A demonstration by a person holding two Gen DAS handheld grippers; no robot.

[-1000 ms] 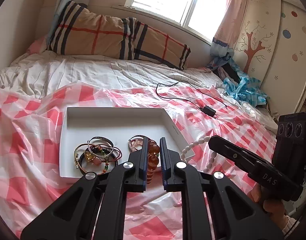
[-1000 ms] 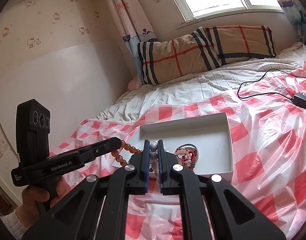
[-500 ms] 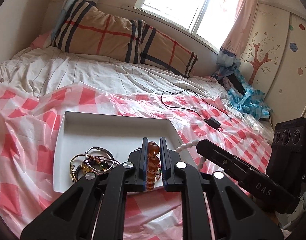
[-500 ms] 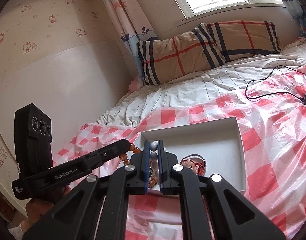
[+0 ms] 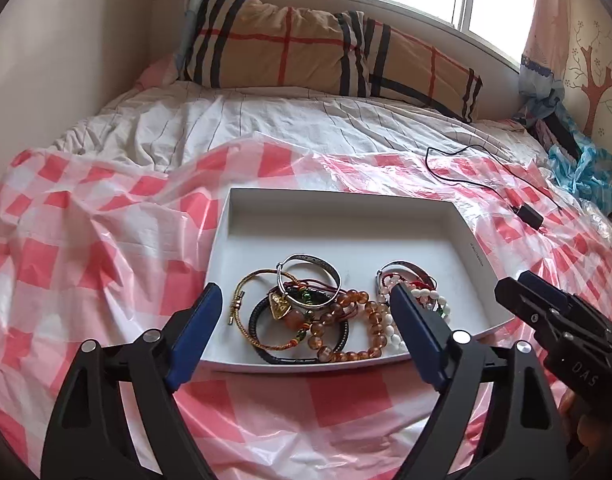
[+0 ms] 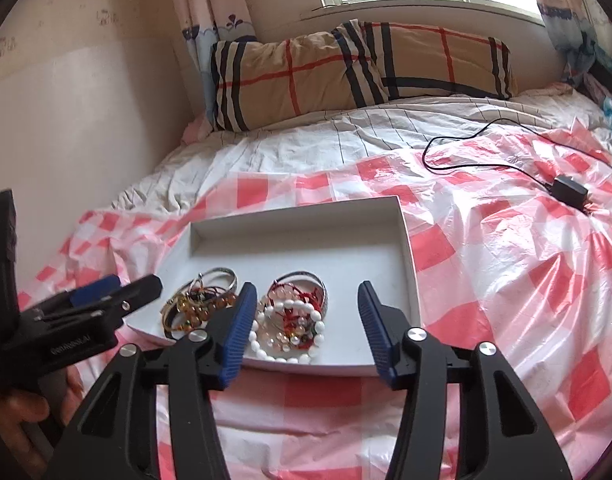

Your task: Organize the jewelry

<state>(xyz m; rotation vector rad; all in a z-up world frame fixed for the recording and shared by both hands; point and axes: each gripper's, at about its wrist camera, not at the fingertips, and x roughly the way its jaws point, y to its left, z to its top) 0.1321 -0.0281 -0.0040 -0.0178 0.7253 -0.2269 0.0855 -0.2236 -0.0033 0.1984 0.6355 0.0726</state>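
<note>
A white tray (image 5: pixel 346 208) lies on the red-checked plastic sheet on the bed. In it lie an amber bead bracelet (image 5: pixel 362 322), a white bead bracelet (image 6: pixel 284 334), silver bangles (image 5: pixel 310 270), a gold cord bracelet (image 5: pixel 248 292) and a black cord (image 5: pixel 262 334). My left gripper (image 5: pixel 306 310) is open and empty just above the tray's near edge. My right gripper (image 6: pixel 304 302) is open and empty over the white beads, and the tray (image 6: pixel 402 240) shows in that view too. Each gripper shows at the edge of the other's view.
A black charger with its cable (image 5: pixel 528 216) lies on the sheet right of the tray. A plaid pillow (image 5: pixel 326 56) lies at the head of the bed below the window. A wall stands at the left, blue cloth (image 5: pixel 582 172) at the far right.
Both grippers have opened. The amber beads dropped from the left one and the white beads from the right one, and both now lie in the tray. Both grippers moved nearer the tray.
</note>
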